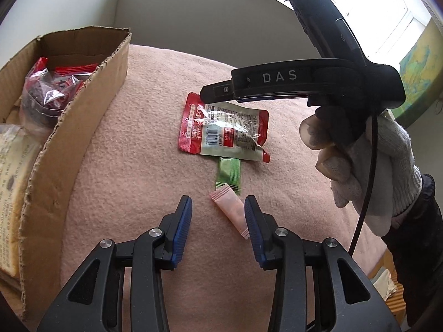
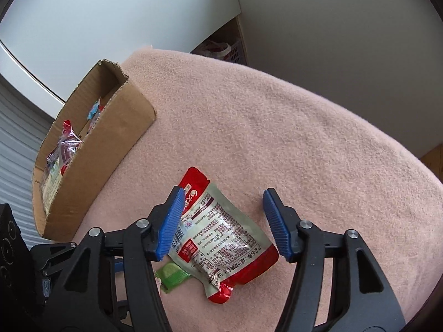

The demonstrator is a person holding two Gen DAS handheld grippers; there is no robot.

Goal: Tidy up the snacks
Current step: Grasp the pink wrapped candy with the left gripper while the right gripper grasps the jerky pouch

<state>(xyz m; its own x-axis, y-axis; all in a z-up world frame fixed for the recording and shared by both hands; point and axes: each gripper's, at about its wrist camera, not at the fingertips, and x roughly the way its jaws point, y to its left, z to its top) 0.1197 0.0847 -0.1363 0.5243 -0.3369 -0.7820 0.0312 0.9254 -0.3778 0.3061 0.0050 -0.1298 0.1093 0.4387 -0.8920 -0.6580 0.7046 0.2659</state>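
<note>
Right tongs point(image 2: 223, 222), spread, straddle the red pouch point(image 2: 221, 235); left tongs point(image 1: 218, 224), spread, flank the pink stick point(image 1: 229, 210).

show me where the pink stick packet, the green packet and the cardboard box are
pink stick packet point(image 1: 231, 210): left wrist view, middle of its wrapper.
green packet point(image 1: 229, 175): left wrist view, its exposed lower half.
cardboard box point(image 2: 110, 149): right wrist view, its outer side wall.

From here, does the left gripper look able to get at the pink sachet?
Probably yes. The left gripper is open above the blanket, and the pink sachet lies between its fingers with nothing over it; only the green sachet touches its far end.
</note>
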